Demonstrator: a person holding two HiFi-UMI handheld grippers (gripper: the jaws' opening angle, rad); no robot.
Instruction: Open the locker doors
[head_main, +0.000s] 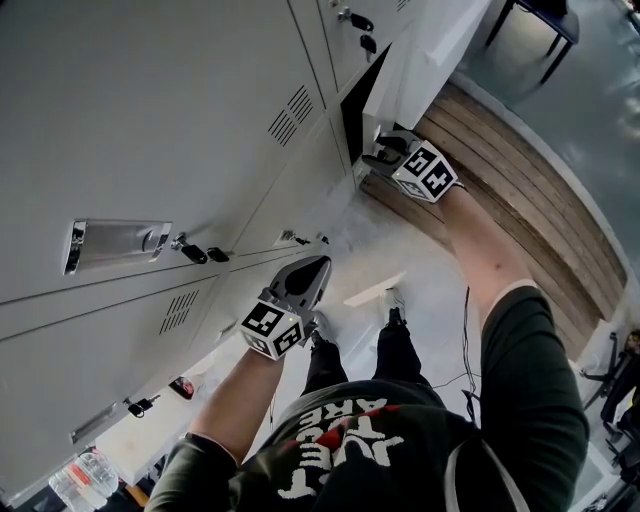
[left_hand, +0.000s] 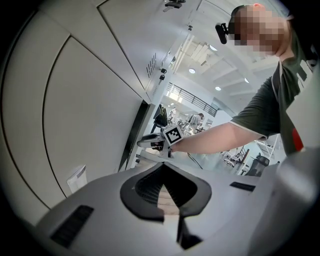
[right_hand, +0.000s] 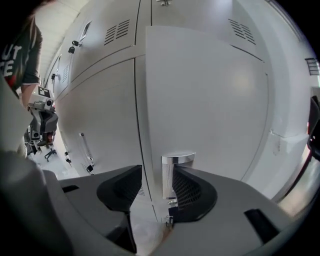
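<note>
A wall of grey lockers (head_main: 150, 110) fills the left of the head view. One lower door (head_main: 420, 50) stands ajar, with a dark gap (head_main: 352, 115) beside it. My right gripper (head_main: 380, 152) is at that door's edge. In the right gripper view it (right_hand: 155, 185) is open, and the door's chrome handle (right_hand: 172, 172) stands between the jaws against the right pad (right_hand: 192, 192). My left gripper (head_main: 316, 268) hangs shut and empty in front of the closed lockers, touching nothing. From the left gripper (left_hand: 164, 172) view, the right gripper (left_hand: 162, 141) shows at the ajar door's gap (left_hand: 136, 137).
A closed locker has a chrome handle recess (head_main: 115, 240) with keys (head_main: 195, 252) hanging in its lock; more keys (head_main: 140, 405) hang lower down. A wood-strip floor band (head_main: 520, 180) curves at right. Water bottles (head_main: 85, 478) lie at bottom left. A cable (head_main: 465, 330) runs along the floor.
</note>
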